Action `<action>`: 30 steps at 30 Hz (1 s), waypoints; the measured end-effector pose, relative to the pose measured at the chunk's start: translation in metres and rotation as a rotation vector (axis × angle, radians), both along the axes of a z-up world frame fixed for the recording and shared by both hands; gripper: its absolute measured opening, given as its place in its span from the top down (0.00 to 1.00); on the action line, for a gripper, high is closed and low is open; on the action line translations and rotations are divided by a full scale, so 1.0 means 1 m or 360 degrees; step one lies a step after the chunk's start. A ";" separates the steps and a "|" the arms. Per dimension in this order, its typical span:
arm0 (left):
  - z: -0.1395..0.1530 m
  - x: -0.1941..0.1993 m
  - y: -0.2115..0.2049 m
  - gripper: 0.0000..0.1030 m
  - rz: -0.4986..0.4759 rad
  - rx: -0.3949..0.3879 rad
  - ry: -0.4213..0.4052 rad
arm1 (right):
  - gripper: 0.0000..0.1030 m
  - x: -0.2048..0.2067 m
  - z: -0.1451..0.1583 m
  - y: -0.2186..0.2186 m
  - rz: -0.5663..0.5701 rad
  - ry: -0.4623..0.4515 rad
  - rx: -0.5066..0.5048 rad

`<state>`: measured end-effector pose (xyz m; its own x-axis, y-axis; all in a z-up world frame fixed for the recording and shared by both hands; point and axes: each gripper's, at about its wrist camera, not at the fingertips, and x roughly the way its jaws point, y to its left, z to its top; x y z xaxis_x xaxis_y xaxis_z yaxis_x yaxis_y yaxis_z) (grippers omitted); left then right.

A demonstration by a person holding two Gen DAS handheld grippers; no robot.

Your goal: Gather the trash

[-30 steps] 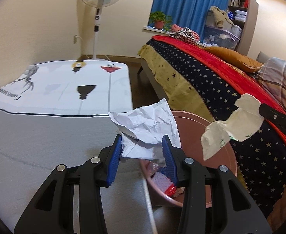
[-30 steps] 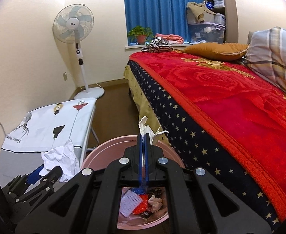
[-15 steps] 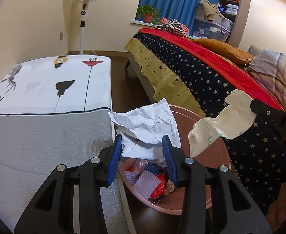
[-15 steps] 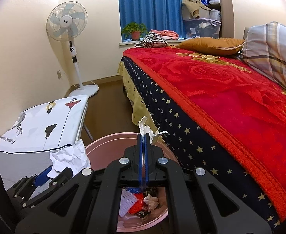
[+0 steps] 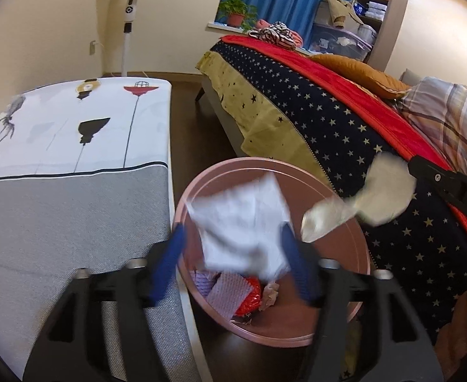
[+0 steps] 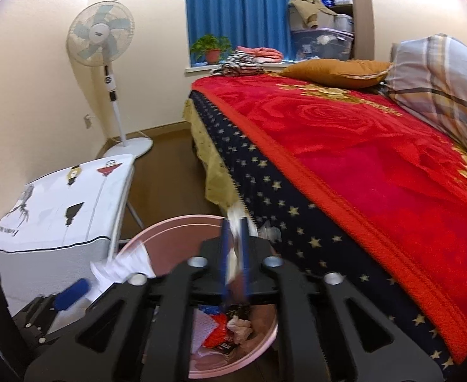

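Note:
A crumpled white paper (image 5: 239,219) hangs blurred between the blue pads of my left gripper (image 5: 233,261), right above the pink bin (image 5: 309,187). The jaws are opening and the left pad stands clear of the paper. The right wrist view shows my right gripper (image 6: 234,254) over the same bin (image 6: 169,238). Its jaws are opening, with a thin white wrapper (image 6: 235,222) blurred in the narrow gap. From the left wrist view that wrapper (image 5: 383,191) dangles off the right gripper's finger (image 5: 440,181) by the bin's right rim.
Several bits of trash (image 5: 246,289) lie in the bin's bottom. A cloth-covered board (image 5: 74,133) stands close on the bin's left, and the bed with the starred and red blankets (image 6: 360,159) on its right. A standing fan (image 6: 101,36) is by the far wall.
Both pairs of jaws have spread apart. The white paper has slid lower between the left pads and blurred, and the wrapper has blurred too. The left gripper has moved further over the bin.

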<state>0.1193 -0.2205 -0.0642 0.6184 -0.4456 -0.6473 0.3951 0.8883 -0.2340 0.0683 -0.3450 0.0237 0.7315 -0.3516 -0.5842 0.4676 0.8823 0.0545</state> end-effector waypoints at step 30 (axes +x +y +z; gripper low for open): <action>0.078 -0.125 0.145 0.09 0.0489 0.0089 -0.0265 | 0.05 -0.117 0.056 0.105 0.0423 -0.0139 0.0055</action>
